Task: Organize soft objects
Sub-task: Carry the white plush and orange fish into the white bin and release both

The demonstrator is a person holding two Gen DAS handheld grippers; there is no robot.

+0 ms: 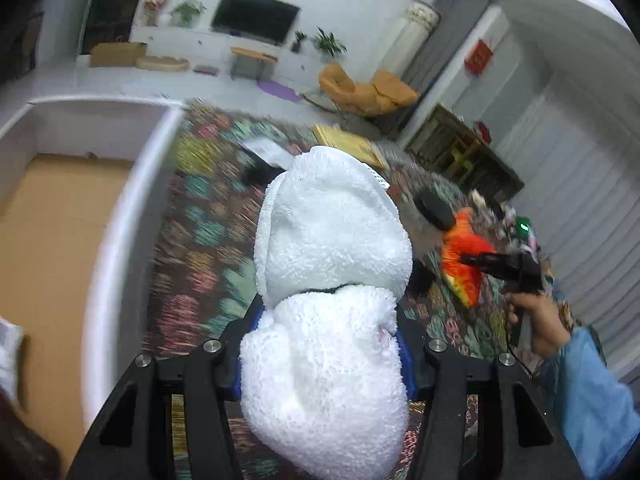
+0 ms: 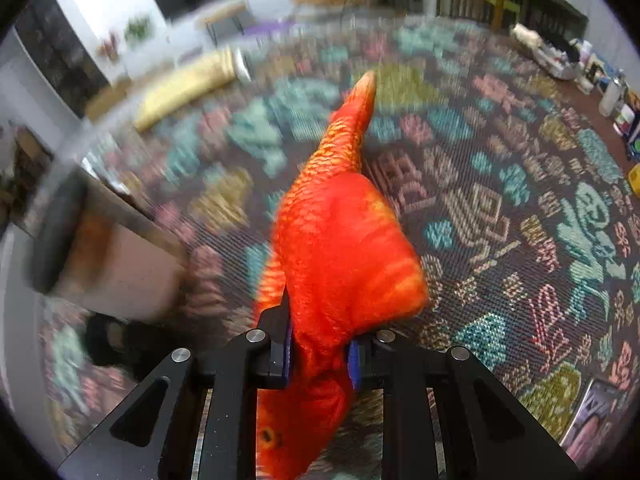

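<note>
Two soft toys are in the air at once, one per gripper, above a patterned rug [image 2: 500, 208]. The left gripper [image 1: 326, 356] has its fingers pinching a white fluffy plush [image 1: 328, 280] around its narrow middle, with the bulk of the toy standing up past the fingertips and a lower lobe hanging toward the camera. The right gripper [image 2: 320, 354] has its fingers clamped on an orange fish plush [image 2: 340, 240] near its head end, tail pointing away over the rug; in the left view that fish [image 1: 464, 260] shows well off to the right, held out in the person's right hand [image 1: 536, 320].

A white bin with a cardboard-coloured floor [image 1: 120, 216] lies just left of the white plush, and it looks like the likely drop place. To do the step well, carry the plush fully over the rim before letting go, since its floppy lobes could catch on the wall. Keep the pinch firm: the fabric compresses and may slip. Both views are blurred, so the hands appear to be in motion; the left is tilted toward the bin.
</note>
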